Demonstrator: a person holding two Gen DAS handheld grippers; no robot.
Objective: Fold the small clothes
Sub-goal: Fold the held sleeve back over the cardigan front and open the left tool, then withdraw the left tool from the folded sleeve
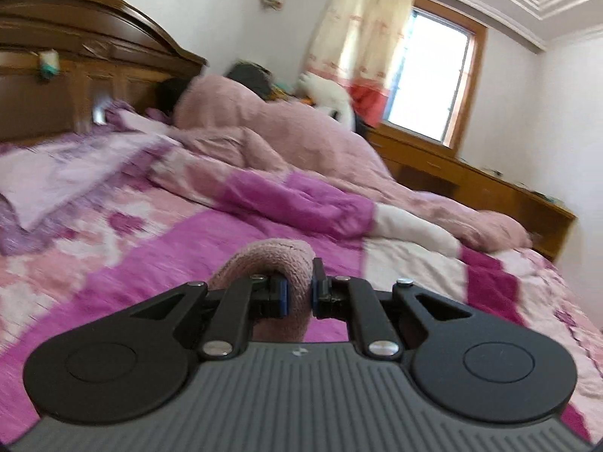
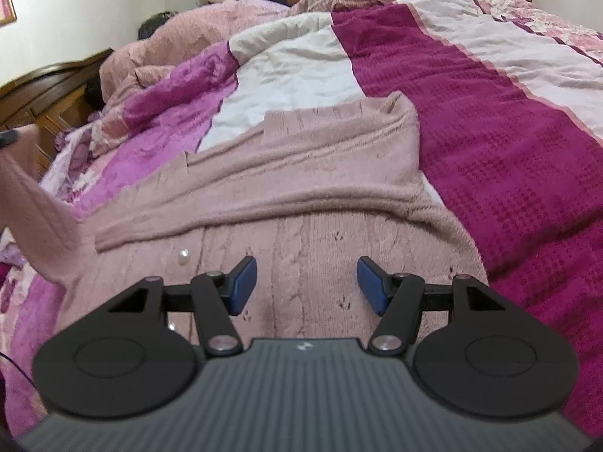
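Observation:
A pink cable-knit cardigan (image 2: 301, 173) lies spread on the bed quilt, one sleeve folded across its body and a pearl button (image 2: 184, 254) near its front edge. My right gripper (image 2: 307, 278) hovers open just above the cardigan's lower body, with nothing between its blue pads. The other sleeve (image 2: 37, 211) rises off the bed toward the left edge of the right wrist view. In the left wrist view, my left gripper (image 1: 297, 290) is shut on a loop of that pink knit sleeve (image 1: 271, 256), held up above the quilt.
The magenta, pink and white quilt (image 2: 471, 120) covers the bed. A bulky pink duvet (image 1: 301, 132) is heaped along the far side, with something dark like hair at its top end. A wooden headboard (image 1: 75, 37), a low wooden cabinet (image 1: 490, 188) and a curtained window (image 1: 429, 75) stand behind.

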